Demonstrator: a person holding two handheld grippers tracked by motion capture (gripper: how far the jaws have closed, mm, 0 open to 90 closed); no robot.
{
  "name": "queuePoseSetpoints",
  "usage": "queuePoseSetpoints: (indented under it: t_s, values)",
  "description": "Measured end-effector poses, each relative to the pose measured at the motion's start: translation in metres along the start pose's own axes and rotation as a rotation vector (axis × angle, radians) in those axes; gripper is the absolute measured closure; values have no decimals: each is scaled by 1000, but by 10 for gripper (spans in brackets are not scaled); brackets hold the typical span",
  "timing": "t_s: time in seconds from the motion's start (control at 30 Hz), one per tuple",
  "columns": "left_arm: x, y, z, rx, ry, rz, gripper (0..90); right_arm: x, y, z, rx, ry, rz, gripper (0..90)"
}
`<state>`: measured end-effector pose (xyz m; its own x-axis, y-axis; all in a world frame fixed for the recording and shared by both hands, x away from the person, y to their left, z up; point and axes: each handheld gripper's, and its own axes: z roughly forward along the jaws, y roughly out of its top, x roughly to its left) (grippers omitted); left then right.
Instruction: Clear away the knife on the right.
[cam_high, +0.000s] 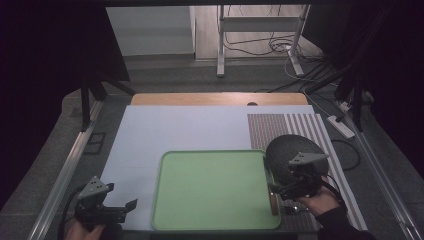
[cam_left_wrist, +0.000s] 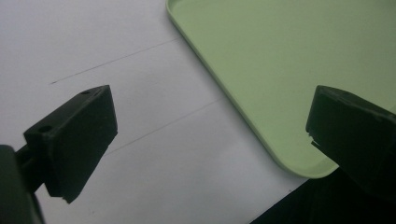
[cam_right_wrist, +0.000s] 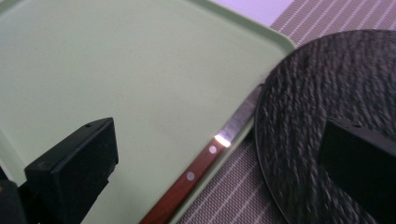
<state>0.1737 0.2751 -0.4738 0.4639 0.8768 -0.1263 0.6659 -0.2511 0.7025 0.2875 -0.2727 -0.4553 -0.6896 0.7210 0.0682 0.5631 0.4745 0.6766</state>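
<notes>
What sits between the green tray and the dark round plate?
A wooden-handled knife lies along the green tray edge beside the dark plate, clearest in the right gripper view.

My left hand-held gripper (cam_high: 131, 205) sits low at my near left, gripped from below by my left hand (cam_high: 82, 231), jaws spread wide and empty. My right hand-held gripper (cam_high: 274, 190) sits at my near right, held by my right hand (cam_high: 320, 201) in a dark sleeve, jaws likewise wide apart, gripping nothing.
</notes>
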Motion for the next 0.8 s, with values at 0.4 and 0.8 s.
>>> queuePoseSetpoints:
  t_s: [0.4, 0.8]
  values:
    - [0, 0, 0, -1, 0, 2, 25, -2, -19, -22, -32, -47, 38, 0]
    - [-1, -1, 0, 0, 4, 7, 20, -4, -42, -42, -52, -88, 100, 0]
